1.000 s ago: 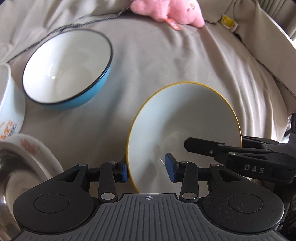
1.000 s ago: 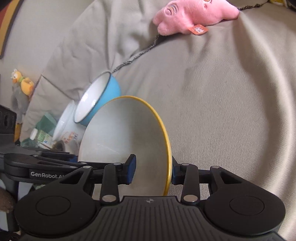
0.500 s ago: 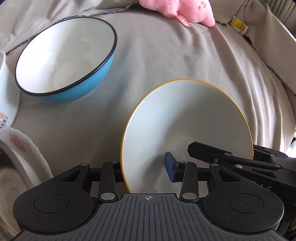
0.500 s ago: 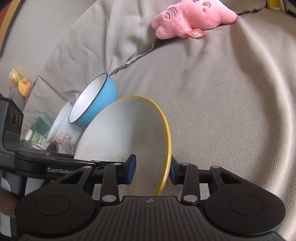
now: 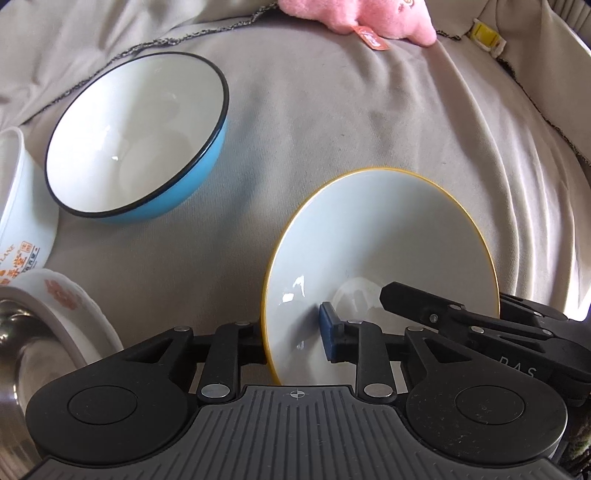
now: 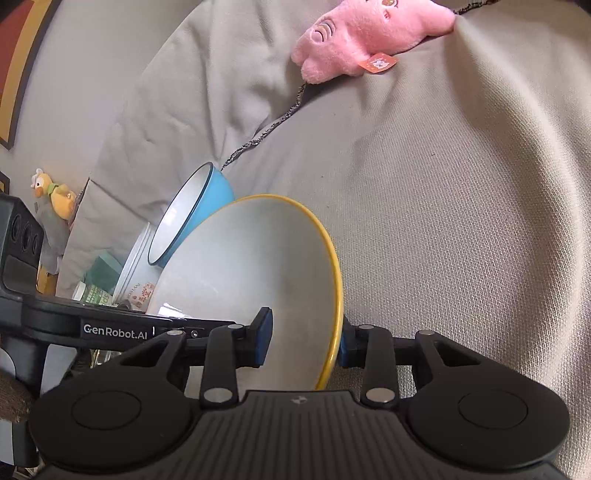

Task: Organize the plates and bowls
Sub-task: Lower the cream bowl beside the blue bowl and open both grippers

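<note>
The left gripper (image 5: pixel 293 341) has narrowed its fingers around the near rim of the yellow-rimmed bowl (image 5: pixel 384 243), where a moment earlier they stood wider about the same rim; they are closing now, with the rim between them, and the blue pad (image 5: pixel 328 332) sits against the bowl's white inside while the other finger is hidden behind the wall, so full contact cannot be confirmed. That suggests a handover, or a two-handed lift, is about to begin. The right gripper (image 6: pixel 304 341) is clamped on the opposite edge of the yellow-rimmed bowl, one pad inside and one outside, fingers narrow and holding it tilted off the beige sofa cover (image 5: pixel 332 122). Behind and to the left of the yellow-rimmed bowl lies the blue bowl (image 5: pixel 136 136), well apart; further left of it a white printed bowl (image 5: pixel 22 221) and a flowered dish (image 5: pixel 70 306) sit stacked together. A pink plush toy (image 6: pixel 369 33) lies beyond.
</note>
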Tool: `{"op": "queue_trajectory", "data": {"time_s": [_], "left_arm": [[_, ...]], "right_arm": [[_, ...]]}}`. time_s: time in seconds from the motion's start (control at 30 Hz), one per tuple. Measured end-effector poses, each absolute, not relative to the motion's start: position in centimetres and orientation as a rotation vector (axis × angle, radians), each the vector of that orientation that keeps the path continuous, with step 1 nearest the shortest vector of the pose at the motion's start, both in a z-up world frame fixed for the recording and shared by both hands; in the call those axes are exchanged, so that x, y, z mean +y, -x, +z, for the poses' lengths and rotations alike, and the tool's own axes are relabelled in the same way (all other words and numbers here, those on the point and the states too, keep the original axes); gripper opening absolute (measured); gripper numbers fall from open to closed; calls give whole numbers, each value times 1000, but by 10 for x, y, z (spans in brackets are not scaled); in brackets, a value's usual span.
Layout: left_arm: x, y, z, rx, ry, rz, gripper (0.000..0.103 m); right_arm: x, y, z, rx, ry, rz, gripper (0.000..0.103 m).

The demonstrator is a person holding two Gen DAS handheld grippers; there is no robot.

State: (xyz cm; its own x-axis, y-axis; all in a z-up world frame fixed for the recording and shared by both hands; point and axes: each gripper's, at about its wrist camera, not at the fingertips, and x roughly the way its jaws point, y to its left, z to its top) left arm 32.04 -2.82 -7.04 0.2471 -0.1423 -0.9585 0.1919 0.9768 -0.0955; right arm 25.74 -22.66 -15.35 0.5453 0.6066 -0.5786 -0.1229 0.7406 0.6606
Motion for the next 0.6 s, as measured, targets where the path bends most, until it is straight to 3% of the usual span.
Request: {"op": "queue_trajectory", "data": {"time_s": [0.27, 0.43, 0.5, 0.6], "left_arm": [[-25, -318, -66, 1289, -61, -208, 29], [-16, -315, -52, 1214, -90, -182, 26], [-12, -314, -47, 1187, -72, -204, 26], [-11, -312, -50, 1190, -82, -201, 26]], "right_arm": [[-215, -243, -131, 783, -411, 373, 35], [-216, -248, -132, 831, -479, 431, 35], [-215, -251, -131, 843, -507, 444, 42], [-209, -254, -129, 842, -496, 441, 42]]}}
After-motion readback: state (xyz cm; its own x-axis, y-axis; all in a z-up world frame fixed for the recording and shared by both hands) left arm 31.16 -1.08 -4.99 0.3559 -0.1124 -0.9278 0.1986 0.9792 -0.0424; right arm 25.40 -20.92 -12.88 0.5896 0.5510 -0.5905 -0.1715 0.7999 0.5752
